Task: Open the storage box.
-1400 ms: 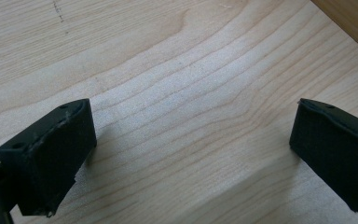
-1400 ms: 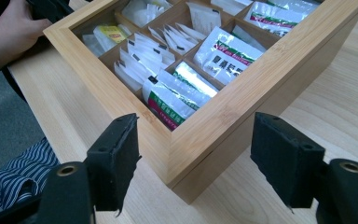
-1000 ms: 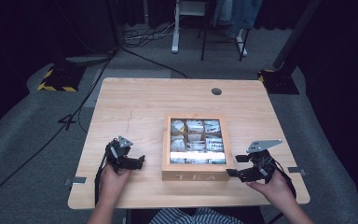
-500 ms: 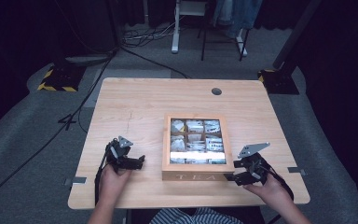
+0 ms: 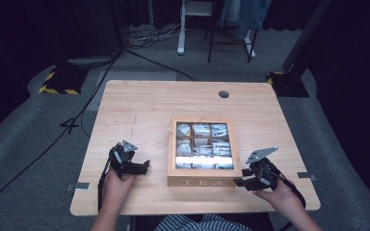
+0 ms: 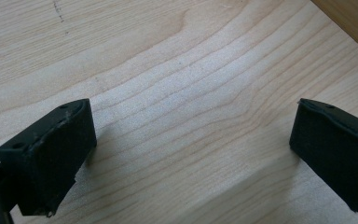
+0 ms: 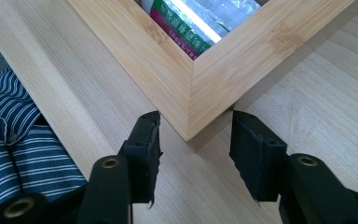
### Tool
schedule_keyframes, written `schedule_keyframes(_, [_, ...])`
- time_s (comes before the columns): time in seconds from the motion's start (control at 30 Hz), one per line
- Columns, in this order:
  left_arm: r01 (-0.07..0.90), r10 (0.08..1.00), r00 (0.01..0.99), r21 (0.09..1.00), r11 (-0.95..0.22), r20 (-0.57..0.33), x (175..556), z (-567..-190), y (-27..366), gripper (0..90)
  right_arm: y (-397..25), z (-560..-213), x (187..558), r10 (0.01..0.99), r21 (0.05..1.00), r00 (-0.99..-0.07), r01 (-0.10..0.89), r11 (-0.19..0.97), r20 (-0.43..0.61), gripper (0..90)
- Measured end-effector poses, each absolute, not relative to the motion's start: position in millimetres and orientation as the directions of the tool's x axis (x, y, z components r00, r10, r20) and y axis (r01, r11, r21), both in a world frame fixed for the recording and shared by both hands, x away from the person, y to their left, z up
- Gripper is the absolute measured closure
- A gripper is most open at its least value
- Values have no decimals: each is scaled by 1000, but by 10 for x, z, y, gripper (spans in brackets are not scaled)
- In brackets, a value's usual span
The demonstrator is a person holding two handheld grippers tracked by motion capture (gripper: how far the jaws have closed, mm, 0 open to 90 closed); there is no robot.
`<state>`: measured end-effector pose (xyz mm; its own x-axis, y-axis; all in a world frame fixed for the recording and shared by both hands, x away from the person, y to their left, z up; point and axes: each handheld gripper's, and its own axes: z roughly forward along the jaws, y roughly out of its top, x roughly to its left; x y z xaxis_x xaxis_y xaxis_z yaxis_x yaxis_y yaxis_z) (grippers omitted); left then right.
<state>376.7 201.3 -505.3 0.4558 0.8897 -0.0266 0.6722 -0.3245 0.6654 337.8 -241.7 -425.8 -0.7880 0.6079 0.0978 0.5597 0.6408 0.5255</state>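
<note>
Light wooden tabletop (image 5: 139,110), dark room beyond; wooden tea box (image 5: 201,180) lying open near the front edge.
Right claw (image 7: 196,140) released, jaws spread either side of the tea box's near right corner, not touching it; foil tea packets (image 5: 203,145) in the box compartments. Left claw (image 6: 191,149) released over bare wood, well left of the tea box.

A wooden tea box (image 5: 203,182) with sachets in its compartments sits near the front edge of a light wooden table (image 5: 144,108). The left gripper (image 5: 142,167) rests left of the box; the right gripper (image 5: 238,179) sits at its front right corner.
</note>
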Motion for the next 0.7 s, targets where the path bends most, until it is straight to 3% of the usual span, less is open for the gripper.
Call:
schedule_keyframes(0.5, [672, 889, 457, 665, -326, -26, 3767, -5053, 2014, 8, -2431, -4137, 3310, 612, 538, -788, 544, 644, 65, 645])
schedule_keyframes(0.7, [672, 890, 456, 665, -325, -27, 3767, -5054, 2014, 8, -2421, -4125, 3296, 611, 537, -790, 539, 649, 54, 648])
